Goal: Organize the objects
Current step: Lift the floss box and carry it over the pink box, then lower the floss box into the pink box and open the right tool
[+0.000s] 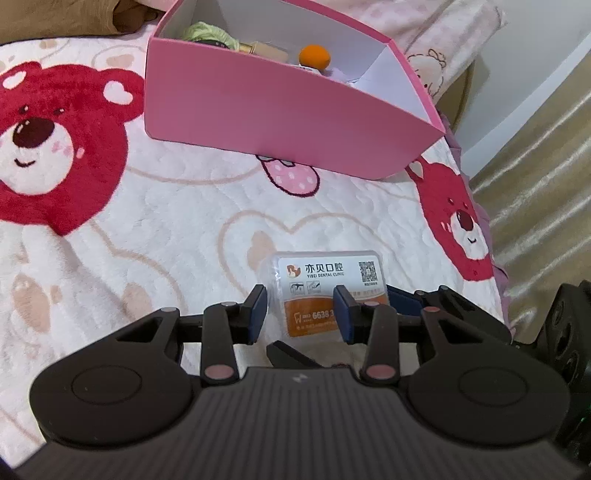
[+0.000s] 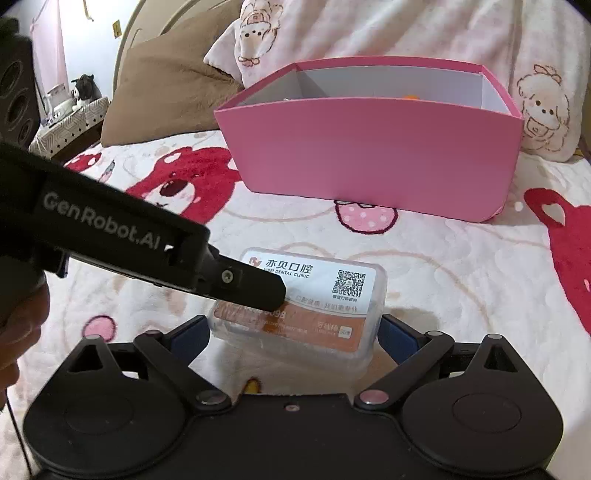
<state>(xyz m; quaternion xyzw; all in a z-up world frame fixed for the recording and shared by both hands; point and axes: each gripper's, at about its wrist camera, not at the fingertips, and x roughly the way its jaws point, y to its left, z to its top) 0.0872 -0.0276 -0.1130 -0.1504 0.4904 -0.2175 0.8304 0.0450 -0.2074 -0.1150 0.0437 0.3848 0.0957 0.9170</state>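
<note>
A clear plastic box (image 1: 325, 269) with a white and orange dental clinic label hangs just above the bear-print blanket (image 1: 147, 221). My right gripper (image 2: 293, 325) is shut on it, one blue pad against each short end. My left gripper (image 1: 301, 295) grips the box's left end, with one finger (image 2: 258, 288) across the lid (image 2: 317, 280) and the other at the left edge. Beyond it stands an open pink box (image 1: 277, 110), seen lower and wider in the right wrist view (image 2: 369, 155). Inside are an orange ball (image 1: 314, 55), a green tuft (image 1: 201, 31) and a wooden block (image 1: 264, 50).
A brown pillow (image 2: 166, 85) and a cream printed pillow (image 2: 543, 103) lie behind the pink box. The bed ends at the right, with floor (image 1: 546, 184) below. A side table (image 2: 70, 110) with small items stands at the far left. A person's hand (image 2: 18, 332) holds the left gripper.
</note>
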